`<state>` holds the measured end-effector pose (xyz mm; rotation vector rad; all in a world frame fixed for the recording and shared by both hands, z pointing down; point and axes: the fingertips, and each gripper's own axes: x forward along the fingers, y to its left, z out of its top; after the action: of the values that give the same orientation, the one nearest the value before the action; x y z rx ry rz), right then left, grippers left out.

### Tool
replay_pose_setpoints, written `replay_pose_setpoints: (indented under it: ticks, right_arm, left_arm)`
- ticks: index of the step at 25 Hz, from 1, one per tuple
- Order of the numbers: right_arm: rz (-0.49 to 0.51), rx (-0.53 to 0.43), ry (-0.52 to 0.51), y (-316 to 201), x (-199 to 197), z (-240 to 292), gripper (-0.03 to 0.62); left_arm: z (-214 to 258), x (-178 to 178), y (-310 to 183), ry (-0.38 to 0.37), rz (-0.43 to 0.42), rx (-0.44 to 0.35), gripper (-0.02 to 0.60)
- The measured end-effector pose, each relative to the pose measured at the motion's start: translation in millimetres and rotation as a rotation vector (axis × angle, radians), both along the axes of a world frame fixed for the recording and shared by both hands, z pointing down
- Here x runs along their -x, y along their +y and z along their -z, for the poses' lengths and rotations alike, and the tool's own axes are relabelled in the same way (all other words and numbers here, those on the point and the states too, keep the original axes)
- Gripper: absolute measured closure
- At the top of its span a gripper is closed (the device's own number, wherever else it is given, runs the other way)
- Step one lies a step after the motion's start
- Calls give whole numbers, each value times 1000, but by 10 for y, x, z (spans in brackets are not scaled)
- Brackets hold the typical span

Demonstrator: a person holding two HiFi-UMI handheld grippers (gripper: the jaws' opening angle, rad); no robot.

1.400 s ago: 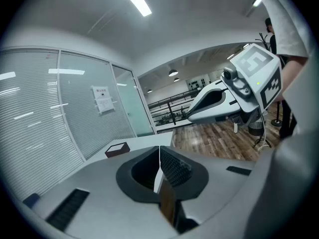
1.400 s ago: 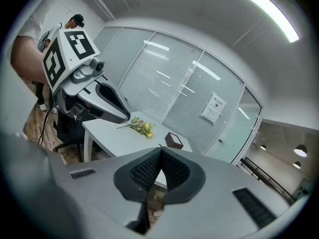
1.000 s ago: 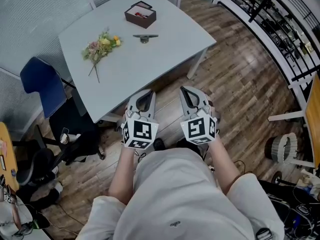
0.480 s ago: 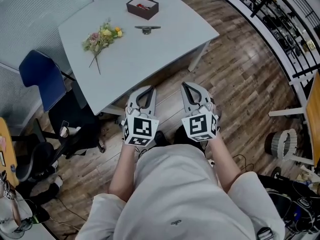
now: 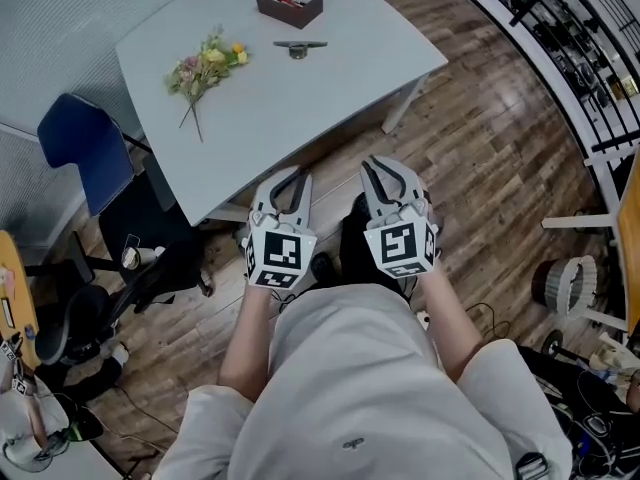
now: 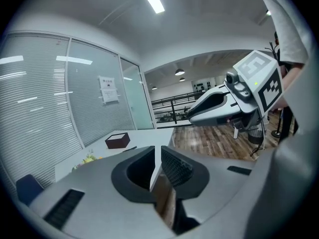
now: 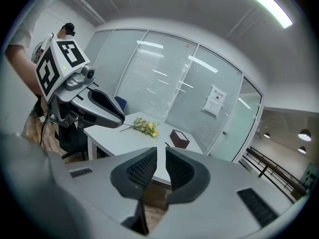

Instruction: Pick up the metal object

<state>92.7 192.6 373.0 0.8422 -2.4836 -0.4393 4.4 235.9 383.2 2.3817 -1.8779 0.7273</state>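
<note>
The wooden floor (image 5: pixel 500 168) fills the right half of the head view, and the pale desk (image 5: pixel 300 108) takes up the upper left. A blue chair (image 5: pixel 85 153) stands at the desk's left corner, towards the left edge of the frame.

You hold both tongs low in the middle of the frame, short of the desk's near edge and well apart from everything on it. Your left tongs (image 5: pixel 300 175) are drawn together to a thin slit, with nothing in them. Your right tongs (image 5: pixel 388 163) have just been opening; their tips stand a little apart, and nothing is between them either.

On the desk, a bunch of flowers (image 5: pixel 205 68) lies to the left, and a dark red box (image 5: pixel 290 0) sits at the far side, at the top of the frame. The metal object (image 5: pixel 300 46) lies flat on the desk just below that box, untouched.
</note>
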Motion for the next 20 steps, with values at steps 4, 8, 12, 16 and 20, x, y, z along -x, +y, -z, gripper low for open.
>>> replay_pose_setpoints:
  ticks: [4,8,12,16,20]
  right_arm:
    - [2,22,-7,-188,66,-30,502]
    - [13,39,-11,-395,186,-53,470]
    - [27,51,-8,-661,338,-78,455]
    - [38,65,1,-920,448,-120,450]
    - [42,76,-2,-1208,544,-116,450]
  left_arm:
    - [-41,80,-161,16,12,16,532]
    - [-64,213,-328,14,29,27,492]
    - [-72,357,-575,12,43,34,480]
    - [-66,477,-813,6,59,43,474]
    - [-28,589,-1074,-5,69,50,472]
